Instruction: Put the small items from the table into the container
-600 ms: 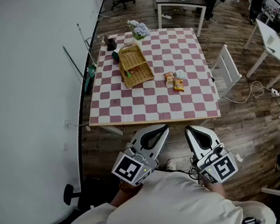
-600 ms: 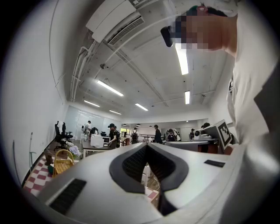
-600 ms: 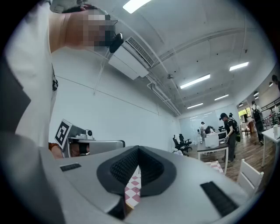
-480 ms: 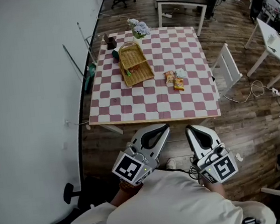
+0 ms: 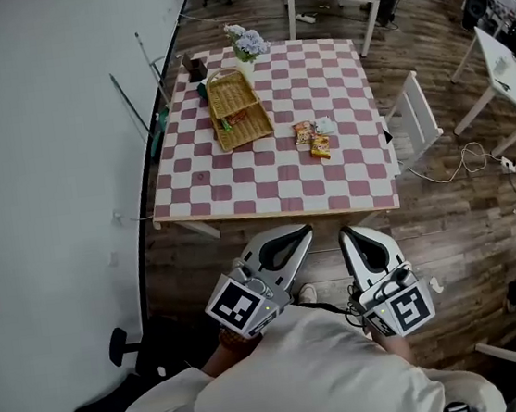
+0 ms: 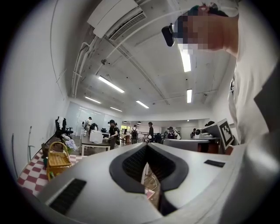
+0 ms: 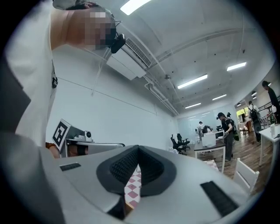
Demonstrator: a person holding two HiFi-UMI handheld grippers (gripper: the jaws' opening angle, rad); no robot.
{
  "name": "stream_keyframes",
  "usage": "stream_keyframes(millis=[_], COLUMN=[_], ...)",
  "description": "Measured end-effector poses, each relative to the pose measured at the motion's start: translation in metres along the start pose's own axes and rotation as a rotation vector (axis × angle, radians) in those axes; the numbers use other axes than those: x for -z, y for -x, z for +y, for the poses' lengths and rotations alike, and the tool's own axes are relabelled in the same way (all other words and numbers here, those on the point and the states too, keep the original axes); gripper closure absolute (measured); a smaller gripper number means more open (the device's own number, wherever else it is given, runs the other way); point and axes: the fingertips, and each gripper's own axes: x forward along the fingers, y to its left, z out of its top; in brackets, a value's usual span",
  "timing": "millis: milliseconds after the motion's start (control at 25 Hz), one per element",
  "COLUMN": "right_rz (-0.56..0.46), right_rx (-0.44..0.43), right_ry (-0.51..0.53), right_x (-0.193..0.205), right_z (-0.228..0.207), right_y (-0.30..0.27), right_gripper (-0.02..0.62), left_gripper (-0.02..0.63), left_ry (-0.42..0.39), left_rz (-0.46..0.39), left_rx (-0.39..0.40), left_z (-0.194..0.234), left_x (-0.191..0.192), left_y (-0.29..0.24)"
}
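Note:
A wicker basket [image 5: 239, 109] stands on the red-and-white checkered table [image 5: 274, 184], toward its far left. To the right of the basket lie three small snack packets: two orange ones [image 5: 303, 132] [image 5: 322, 148] and a pale one [image 5: 327, 126]. My left gripper [image 5: 304, 232] and right gripper [image 5: 345, 234] are held side by side close to my body, over the wooden floor and short of the table's near edge. Both are shut and hold nothing. In the left gripper view the left gripper [image 6: 146, 146] has its jaws meeting, with the basket [image 6: 58, 158] far off at the left. In the right gripper view the right gripper [image 7: 138, 148] is likewise shut.
A vase of flowers [image 5: 245, 41] and a dark box [image 5: 192, 67] stand at the table's far edge. A white chair [image 5: 420, 120] sits at its right side, with a cable [image 5: 472, 165] on the floor beyond. A wall runs along the left. People stand in the far office.
The head view has shifted, so the table sits a little higher and further left. Both grippers stay shut in the same place.

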Motion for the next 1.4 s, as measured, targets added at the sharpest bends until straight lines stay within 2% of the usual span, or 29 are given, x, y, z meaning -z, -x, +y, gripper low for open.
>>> stream_keyframes(millis=[80,280,440,560,800,960,1080,1240,1400], right_rz=[0.004,0.028,0.029,0.051,0.061,0.058,0.048,0.035,0.029], right_rx=[0.009,0.013,0.016,0.000,-0.026,-0.055,-0.070,-0.060,-0.029], right_ry=[-0.002,-0.012,-0.022,-0.024,0.011,0.014,0.025,0.029,0.037], right_x=[0.004,0.012,0.018,0.027,0.031,0.029,0.026,0.023,0.027], right_z=[-0.008,-0.027,-0.042,-0.046,-0.057,-0.061,-0.063,-0.071,-0.080], right_y=[0.005,0.006,-0.008,-0.027,-0.092,-0.151,-0.191,-0.233,-0.262], right_gripper=[0.584,0.583,0.583,0.583,0.583,0.583,0.583,0.583,0.583], left_gripper=[0.575,0.575,0.575,0.575,0.577,0.577,0.577,0.576,0.575], left_ry=[0.026,0.028,0.025,0.051,0.024,0.055,0.025,0.048,0.042], left_rz=[0.036,0.033,0.007,0.024,-0.034,-0.013,-0.029,0.006,-0.004], left_rx=[0.005,0.013,0.005,-0.004,-0.031,-0.042,-0.056,-0.044,-0.009], left_z=[-0.006,-0.004,0.013,0.030,0.098,0.148,0.191,0.232,0.259], left_x=[0.010,0.015,0.017,0.023,0.018,0.010,-0.001,-0.004,-0.003], left_y=[-0.008,-0.027,-0.040,-0.044,-0.050,-0.053,-0.055,-0.059,-0.067])
